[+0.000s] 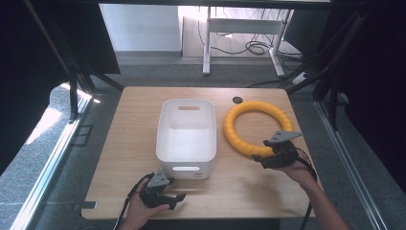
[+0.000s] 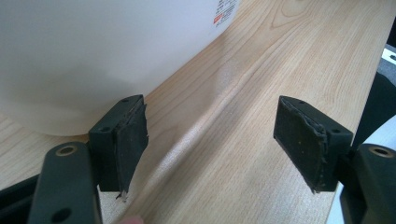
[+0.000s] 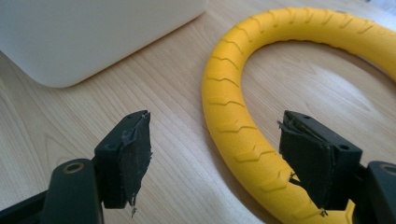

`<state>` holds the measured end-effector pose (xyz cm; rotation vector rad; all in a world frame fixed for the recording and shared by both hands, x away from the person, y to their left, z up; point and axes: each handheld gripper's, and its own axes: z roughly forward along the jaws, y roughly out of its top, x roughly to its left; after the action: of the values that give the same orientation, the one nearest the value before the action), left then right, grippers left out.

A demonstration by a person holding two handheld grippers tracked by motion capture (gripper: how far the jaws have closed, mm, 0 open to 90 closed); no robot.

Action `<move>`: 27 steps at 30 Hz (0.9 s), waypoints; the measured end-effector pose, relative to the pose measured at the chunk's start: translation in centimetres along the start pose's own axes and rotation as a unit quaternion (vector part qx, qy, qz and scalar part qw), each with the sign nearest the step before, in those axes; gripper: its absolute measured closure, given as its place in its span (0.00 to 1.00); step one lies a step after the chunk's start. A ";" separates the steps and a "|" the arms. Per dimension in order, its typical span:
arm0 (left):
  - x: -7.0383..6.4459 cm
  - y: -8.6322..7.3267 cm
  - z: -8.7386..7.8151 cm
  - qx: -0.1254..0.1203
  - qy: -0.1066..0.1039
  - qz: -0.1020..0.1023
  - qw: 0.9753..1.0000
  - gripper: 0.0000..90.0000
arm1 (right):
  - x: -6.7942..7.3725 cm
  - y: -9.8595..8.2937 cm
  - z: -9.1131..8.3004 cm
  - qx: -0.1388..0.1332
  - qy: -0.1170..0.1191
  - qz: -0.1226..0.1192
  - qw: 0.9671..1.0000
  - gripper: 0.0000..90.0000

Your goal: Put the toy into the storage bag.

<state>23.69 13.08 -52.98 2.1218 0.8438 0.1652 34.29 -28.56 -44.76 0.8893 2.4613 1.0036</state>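
With the right tool (image 3: 215, 158) spread wide around the near arc of the yellow ring (image 1: 258, 128) — lying flat on the surface (image 1: 134, 139), right of the white bin (image 1: 186, 136) — and the left tool (image 1: 165, 191) likewise spread and empty, the ribbed rim could be clipped off-centre and skidded away.

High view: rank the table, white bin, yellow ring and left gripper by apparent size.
1. Wooden table
2. White bin
3. Yellow ring
4. Left gripper, smallest, despite being nearest the camera
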 end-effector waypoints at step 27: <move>0.1 -0.1 0.1 0.000 0.000 -0.001 1.000 0.29 | -2.7 2.1 7.0 0.129 0.019 -0.013 0.991 0.29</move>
<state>23.72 13.15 -53.12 2.1215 0.8448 0.1633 40.83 -25.62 -47.91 0.9185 2.6702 0.7089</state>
